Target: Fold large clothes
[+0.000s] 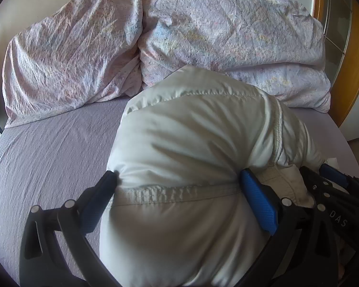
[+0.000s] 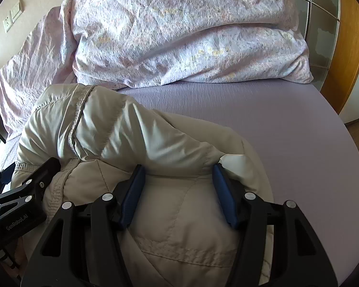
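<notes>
The puffy white jacket [image 1: 191,143] lies bunched on the bed [image 1: 47,155], filling the lower middle of both frames — its outline runs off the bottom edge in each, so its full shape cannot be made out. In the left wrist view the left gripper [image 1: 178,179] stands wide, with a thick roll of the jacket bulging between the blue pads, which press into the fabric on both sides. The right gripper [image 2: 178,171] sits about half open around a quilted fold, its pads touching the cloth at each side. Only the right wrist view shows a white scrap [image 2: 234,162] poking out beside the right pad; what it is I cannot tell. The left view shows two rumpled floral pillows [image 1: 71,55] at the top — the right view cuts the left one off at its edge.
</notes>
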Demonstrator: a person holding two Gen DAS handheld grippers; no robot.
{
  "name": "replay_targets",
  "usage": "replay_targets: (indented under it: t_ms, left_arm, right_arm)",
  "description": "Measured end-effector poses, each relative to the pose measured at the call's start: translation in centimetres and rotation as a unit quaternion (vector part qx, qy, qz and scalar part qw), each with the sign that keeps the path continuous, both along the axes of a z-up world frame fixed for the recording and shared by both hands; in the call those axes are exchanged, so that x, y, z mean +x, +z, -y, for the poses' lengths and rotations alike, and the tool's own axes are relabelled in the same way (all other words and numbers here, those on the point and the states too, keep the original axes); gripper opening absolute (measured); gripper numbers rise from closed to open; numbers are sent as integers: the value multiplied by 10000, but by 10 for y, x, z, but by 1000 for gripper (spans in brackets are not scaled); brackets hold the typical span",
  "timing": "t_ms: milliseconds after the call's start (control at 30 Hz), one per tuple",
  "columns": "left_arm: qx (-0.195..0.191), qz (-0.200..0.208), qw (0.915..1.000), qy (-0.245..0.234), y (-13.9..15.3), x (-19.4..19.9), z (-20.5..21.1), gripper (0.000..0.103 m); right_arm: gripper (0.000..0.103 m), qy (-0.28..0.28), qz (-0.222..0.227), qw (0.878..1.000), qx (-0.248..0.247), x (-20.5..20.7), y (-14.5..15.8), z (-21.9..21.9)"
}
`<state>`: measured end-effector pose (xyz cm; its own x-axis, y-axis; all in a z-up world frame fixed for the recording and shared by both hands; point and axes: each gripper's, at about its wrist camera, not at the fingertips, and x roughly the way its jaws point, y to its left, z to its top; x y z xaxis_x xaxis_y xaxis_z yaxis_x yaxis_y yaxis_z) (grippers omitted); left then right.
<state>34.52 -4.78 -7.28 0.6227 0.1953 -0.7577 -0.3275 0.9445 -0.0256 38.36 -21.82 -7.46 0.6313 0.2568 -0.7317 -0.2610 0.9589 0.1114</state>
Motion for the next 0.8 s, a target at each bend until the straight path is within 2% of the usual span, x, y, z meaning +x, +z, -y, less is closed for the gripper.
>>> replay_targets:
  t_ms: [333, 633, 800]
  left_arm:
    - [21, 83, 10000, 3, -3, -1, 0, 101]
    - [136, 101, 9999, 13, -5, -2, 4, 101]
    - [185, 50, 9998, -7, -2, -3, 5, 101]
  right_arm:
    - [60, -5, 50, 10000, 1, -1, 0, 1]
    - [60, -14, 282, 9996, 4, -4, -4, 2]
    - [60, 15, 153, 9999, -1, -3, 1, 4]
